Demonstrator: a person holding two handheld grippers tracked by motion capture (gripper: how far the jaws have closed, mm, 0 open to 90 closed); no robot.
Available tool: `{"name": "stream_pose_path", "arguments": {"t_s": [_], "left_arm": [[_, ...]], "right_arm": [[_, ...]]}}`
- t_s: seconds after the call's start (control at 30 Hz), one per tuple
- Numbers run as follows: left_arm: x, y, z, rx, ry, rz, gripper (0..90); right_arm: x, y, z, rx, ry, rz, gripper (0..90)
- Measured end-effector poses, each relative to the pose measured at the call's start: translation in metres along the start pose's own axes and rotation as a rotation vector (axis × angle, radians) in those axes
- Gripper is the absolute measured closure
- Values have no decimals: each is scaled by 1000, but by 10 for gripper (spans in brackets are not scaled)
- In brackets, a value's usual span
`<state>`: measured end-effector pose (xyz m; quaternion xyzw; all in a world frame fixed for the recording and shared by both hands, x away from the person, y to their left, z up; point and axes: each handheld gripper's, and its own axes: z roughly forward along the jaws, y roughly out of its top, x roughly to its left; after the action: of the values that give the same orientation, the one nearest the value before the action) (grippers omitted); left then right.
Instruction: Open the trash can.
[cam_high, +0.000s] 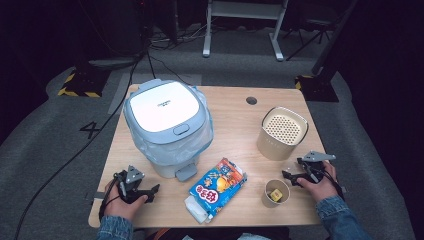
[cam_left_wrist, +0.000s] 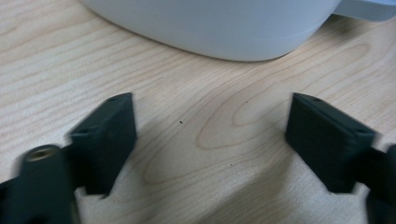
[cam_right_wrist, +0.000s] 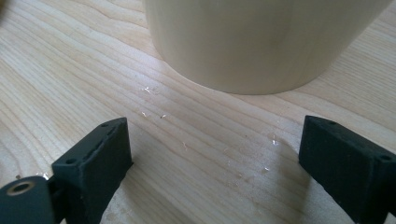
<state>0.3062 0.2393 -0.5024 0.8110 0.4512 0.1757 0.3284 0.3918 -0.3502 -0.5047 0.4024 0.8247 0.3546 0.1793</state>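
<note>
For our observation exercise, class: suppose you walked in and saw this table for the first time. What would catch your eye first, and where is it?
The big pale blue bin with its white lid shut stands out first, at the table's far left. Next comes the bright snack bag lying flat at the near middle, with a small paper cup to its right and a cream container with a dotted top behind that. An open gripper rests at each near corner, left and right.

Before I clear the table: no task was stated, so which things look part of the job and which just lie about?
Likely job, a guess:
pedal bin
snack bag
paper cup

Lying about:
beige canister
floor cables

left gripper and right gripper open, holding nothing.
</note>
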Motion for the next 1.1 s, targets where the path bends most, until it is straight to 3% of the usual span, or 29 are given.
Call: {"name": "stream_pose_path", "arguments": {"t_s": [0.07, 0.13, 0.23, 0.37, 0.5, 0.6, 0.73, 0.87, 1.0, 1.1], "left_arm": [[1, 2, -4, 24, -6, 4, 387], [1, 5, -8, 20, -14, 16, 420], [1, 10, -16, -26, -69, -3, 484], [2, 18, -30, -60, -107, -3, 566], [4, 27, -48, -64, -158, -8, 682], [5, 34, -59, -92, -207, 23, 791], [11, 44, -74, -140, -275, 36, 878], [14, 53, -90, -174, -308, 95, 900], [17, 64, -105, -222, -376, 107, 900], [19, 72, -113, -242, -401, 123, 900]], "right_arm": [[0, 0, 0, 0, 0, 0, 97], [0, 0, 0, 0, 0, 0, 101], [0, -1, -1, -1, -1, -1, 108], [0, -1, -1, -2, 0, 0, 110], [0, -1, -1, -2, 0, 0, 110], [0, -1, -1, -2, 0, 1, 110], [0, -1, -1, -3, 1, 1, 111], [0, -1, -1, -3, 0, 1, 111], [0, -1, -1, -3, 0, 1, 111], [0, -1, -1, -3, 1, 1, 111]]}}
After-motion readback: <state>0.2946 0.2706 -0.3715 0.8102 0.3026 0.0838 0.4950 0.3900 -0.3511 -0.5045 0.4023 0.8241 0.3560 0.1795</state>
